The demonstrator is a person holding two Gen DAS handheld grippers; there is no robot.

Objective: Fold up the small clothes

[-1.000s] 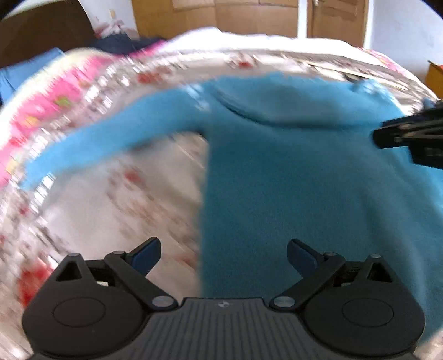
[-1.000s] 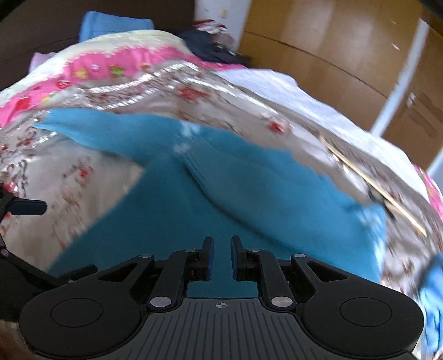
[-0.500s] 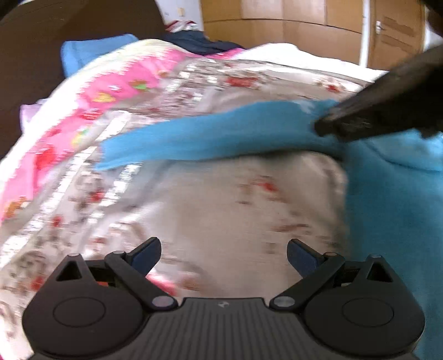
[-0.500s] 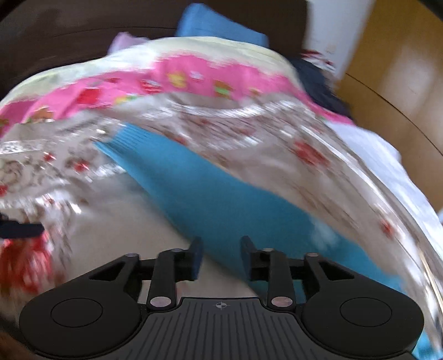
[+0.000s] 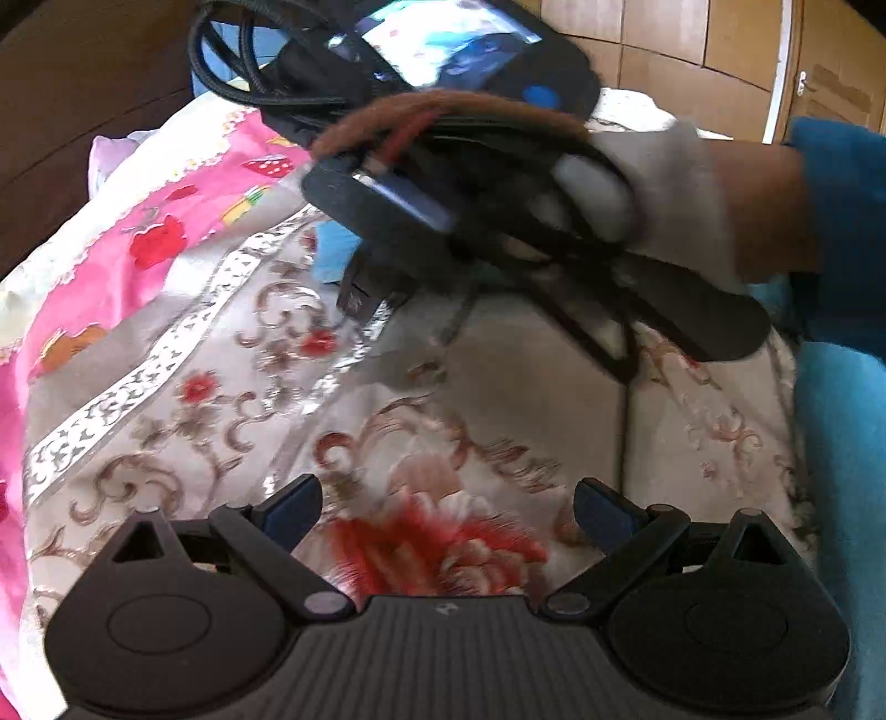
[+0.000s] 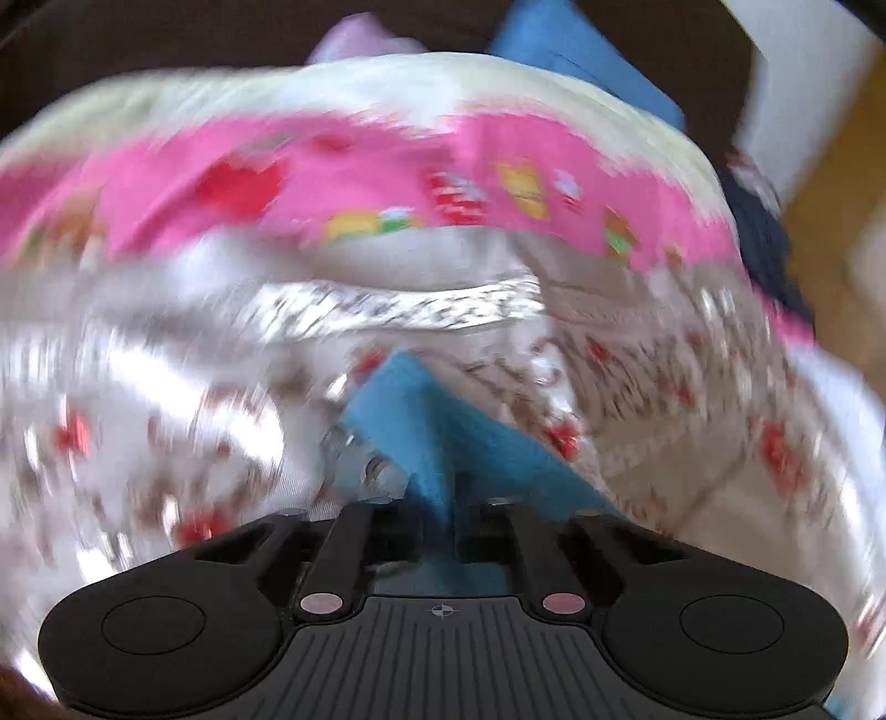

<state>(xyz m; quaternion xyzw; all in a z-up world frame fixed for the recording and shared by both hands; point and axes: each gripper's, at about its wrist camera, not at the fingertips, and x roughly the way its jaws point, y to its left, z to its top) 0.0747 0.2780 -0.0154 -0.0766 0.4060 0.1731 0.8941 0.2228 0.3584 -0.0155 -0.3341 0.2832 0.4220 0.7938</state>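
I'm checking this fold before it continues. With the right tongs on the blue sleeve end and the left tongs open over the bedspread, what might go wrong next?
1. The right tongs have just closed on only the tip of the blue sleeve; it may slip out when pulled.
2. The left tongs hang open above the floral bedspread, pinning nothing, so the sweater body may drag along.

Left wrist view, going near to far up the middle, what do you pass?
Left gripper, open → floral bedspread → right gripper in a gloved hand, pinching the blue sleeve → wooden wardrobe.
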